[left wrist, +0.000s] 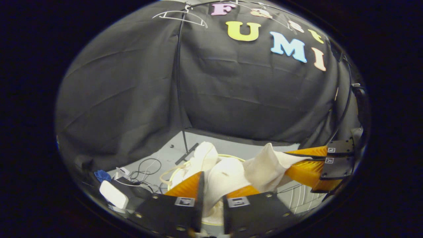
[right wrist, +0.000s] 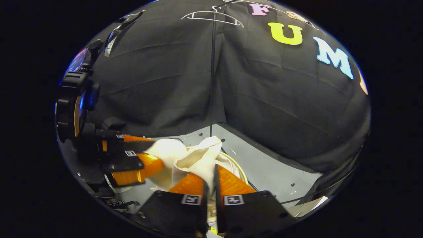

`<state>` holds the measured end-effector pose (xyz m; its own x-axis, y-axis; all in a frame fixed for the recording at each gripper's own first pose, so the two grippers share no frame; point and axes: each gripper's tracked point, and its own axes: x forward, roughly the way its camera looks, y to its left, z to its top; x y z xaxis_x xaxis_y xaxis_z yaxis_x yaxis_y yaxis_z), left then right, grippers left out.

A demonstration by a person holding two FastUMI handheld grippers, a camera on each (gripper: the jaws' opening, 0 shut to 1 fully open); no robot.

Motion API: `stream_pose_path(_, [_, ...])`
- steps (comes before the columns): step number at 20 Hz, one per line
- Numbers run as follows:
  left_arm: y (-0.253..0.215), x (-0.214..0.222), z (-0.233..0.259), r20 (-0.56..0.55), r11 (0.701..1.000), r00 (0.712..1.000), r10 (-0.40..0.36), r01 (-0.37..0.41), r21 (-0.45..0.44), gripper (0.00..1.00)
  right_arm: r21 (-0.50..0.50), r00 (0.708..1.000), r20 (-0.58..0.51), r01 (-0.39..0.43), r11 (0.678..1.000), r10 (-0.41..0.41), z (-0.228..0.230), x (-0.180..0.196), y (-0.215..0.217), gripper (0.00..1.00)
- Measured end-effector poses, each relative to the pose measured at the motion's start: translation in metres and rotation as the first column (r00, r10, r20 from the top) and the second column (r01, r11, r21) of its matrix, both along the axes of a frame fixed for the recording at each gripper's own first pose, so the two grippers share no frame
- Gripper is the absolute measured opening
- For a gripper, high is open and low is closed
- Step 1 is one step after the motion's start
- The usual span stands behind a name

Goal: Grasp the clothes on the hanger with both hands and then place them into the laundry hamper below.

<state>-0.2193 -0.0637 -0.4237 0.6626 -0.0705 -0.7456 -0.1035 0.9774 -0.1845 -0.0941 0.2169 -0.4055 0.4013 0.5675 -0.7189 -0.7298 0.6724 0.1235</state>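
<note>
The left gripper (left wrist: 211,185) and right gripper (right wrist: 211,177) each clench a fold of the cream cotton garment (left wrist: 231,172), stretched sideways between them, sagging over the pale round hamper's rim (left wrist: 231,156); bare white hanger (right wrist: 213,16) overhead.

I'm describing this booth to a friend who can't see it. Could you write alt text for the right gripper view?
The right gripper pinches a cream garment low over the yellow-rimmed hamper. The left gripper, coming in from the side, clamps the same cloth. Above, a bare white hanger hangs on a thin black stand before the dark cloth wall.
</note>
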Motion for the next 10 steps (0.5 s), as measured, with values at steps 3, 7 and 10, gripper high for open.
stream_pose_path(3, [0.009,0.003,0.004,0.031,0.999,1.0,0.005,-0.007,0.043,0.94,0.049,0.999,0.031,0.03,0.998,-0.032,0.018,-0.004,0.0,0.67])
stream_pose_path(7, [0.014,0.016,0.036,0.106,0.998,0.994,0.0,-0.006,0.055,0.93,0.087,0.993,0.107,0.043,0.995,-0.053,0.051,0.006,0.006,0.93])
stream_pose_path(10, [0.02,0.025,0.071,0.172,0.998,0.985,-0.016,0.006,0.059,0.94,0.132,0.983,0.155,0.075,0.988,-0.095,0.085,0.02,0.005,0.94])
